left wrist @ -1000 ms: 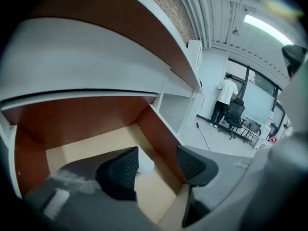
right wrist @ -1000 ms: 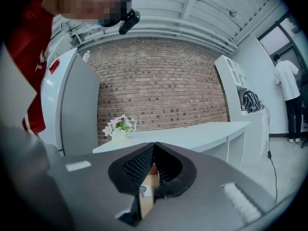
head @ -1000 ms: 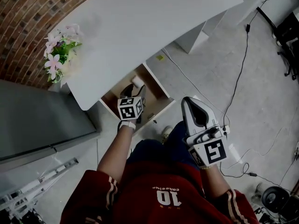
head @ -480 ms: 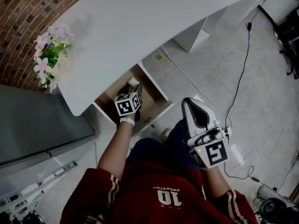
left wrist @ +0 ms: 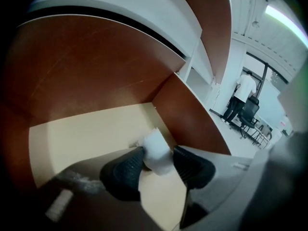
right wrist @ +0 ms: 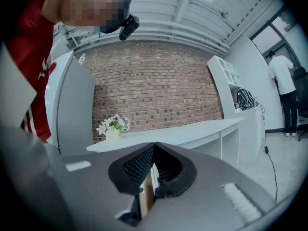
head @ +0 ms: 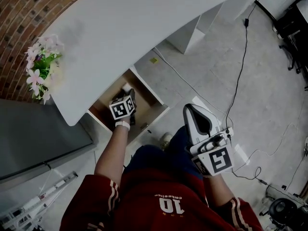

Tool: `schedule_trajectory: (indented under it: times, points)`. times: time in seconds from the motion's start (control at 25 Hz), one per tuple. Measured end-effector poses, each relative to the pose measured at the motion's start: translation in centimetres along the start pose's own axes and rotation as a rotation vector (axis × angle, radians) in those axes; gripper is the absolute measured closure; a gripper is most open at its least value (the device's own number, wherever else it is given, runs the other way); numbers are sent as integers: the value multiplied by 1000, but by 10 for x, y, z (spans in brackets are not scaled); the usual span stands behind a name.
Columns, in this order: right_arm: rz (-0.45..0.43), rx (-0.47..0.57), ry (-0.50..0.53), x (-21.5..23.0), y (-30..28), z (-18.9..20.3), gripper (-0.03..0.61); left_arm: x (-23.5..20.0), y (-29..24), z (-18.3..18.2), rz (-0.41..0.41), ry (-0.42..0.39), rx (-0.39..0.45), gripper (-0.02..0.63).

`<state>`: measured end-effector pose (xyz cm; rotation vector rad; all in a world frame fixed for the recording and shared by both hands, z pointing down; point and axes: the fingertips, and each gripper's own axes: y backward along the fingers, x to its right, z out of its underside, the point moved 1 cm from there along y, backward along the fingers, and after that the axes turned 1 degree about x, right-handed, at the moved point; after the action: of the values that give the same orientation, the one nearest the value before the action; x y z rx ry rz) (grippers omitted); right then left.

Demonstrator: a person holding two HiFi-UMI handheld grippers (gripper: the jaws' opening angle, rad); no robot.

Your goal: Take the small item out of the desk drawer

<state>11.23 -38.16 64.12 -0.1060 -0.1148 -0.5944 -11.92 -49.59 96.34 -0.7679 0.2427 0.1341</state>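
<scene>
The desk drawer point(head: 153, 103) stands pulled out under the white desk top point(head: 134, 28). In the head view my left gripper point(head: 130, 95) reaches down into it, next to a small white item point(head: 126, 87). The left gripper view shows the drawer's pale floor point(left wrist: 86, 134) and brown walls. There the white item point(left wrist: 156, 150) sits between my left gripper's point(left wrist: 158, 154) closing jaws, with both black pads touching its sides. My right gripper point(head: 188, 109) is held over the person's lap, clear of the drawer. Its jaws point(right wrist: 153, 146) are shut with nothing between them.
A vase of pink flowers point(head: 39, 69) stands on the desk's left end by the brick wall point(head: 19, 13). A grey cabinet point(head: 33, 129) is at the left. Cables point(head: 240, 57) run over the floor at the right. A person point(left wrist: 243, 97) stands far off beside an office chair.
My left gripper has gone deeper into the drawer, up to the white item. The right gripper has kept its place over the lap.
</scene>
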Motion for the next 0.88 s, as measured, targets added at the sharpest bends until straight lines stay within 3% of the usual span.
schedule_trajectory:
  times: [0.16,0.44,0.88]
  points:
    - [13,2,-14,1,8,-6,575,4,4,0,-6,5,-8,448]
    - [34,-26,-36,-1,23,-23,575,10,25,-7,2,2,-28,468]
    - [69,-4,-40,-25,39,-104,575,48,91,-39,65,-19,-23,469]
